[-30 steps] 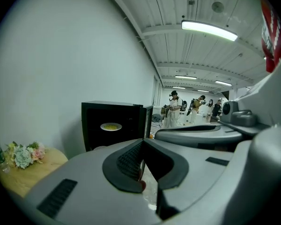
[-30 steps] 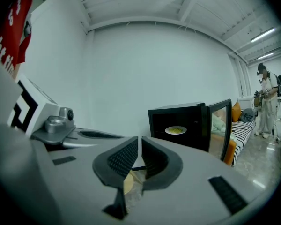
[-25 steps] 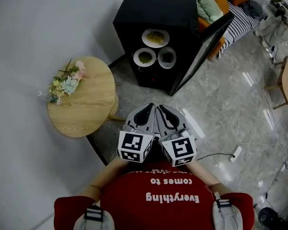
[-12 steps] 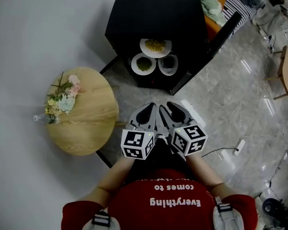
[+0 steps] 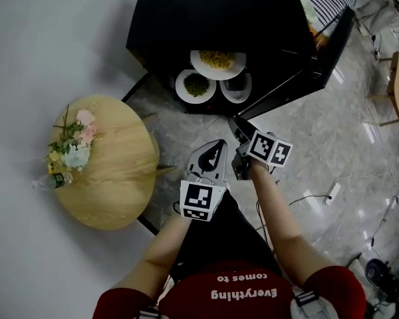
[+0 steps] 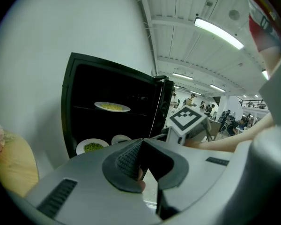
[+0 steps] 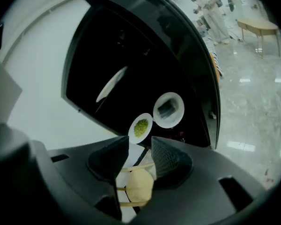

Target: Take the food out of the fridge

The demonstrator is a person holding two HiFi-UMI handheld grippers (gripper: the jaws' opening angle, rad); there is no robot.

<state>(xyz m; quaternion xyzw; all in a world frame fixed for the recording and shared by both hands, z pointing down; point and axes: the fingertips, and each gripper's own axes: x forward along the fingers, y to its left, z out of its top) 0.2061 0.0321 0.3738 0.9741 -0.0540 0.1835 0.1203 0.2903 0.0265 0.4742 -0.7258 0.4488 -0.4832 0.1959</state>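
The black fridge (image 5: 213, 12) stands with its door (image 5: 312, 62) swung out to the right. On its upper shelf is a white plate of yellow food (image 5: 217, 62). Below sit a plate of green food (image 5: 196, 85) and a small bowl (image 5: 237, 88). My right gripper (image 5: 237, 123) is rolled on its side just in front of the lower shelf; its jaws are opening with nothing between them, and the green plate (image 7: 141, 127) and bowl (image 7: 168, 109) lie ahead. My left gripper (image 5: 215, 145) hangs behind it, shut and empty (image 6: 140, 146).
A round wooden table (image 5: 113, 171) with a bunch of flowers (image 5: 70, 145) and a small bottle (image 5: 50, 180) stands left of the fridge, against the white wall. A power strip (image 5: 331, 193) and its cable lie on the tiled floor at the right.
Both grippers have gone forward and down toward the fridge. The right one has rolled onto its side, drawn ahead of the left and opened its jaws.
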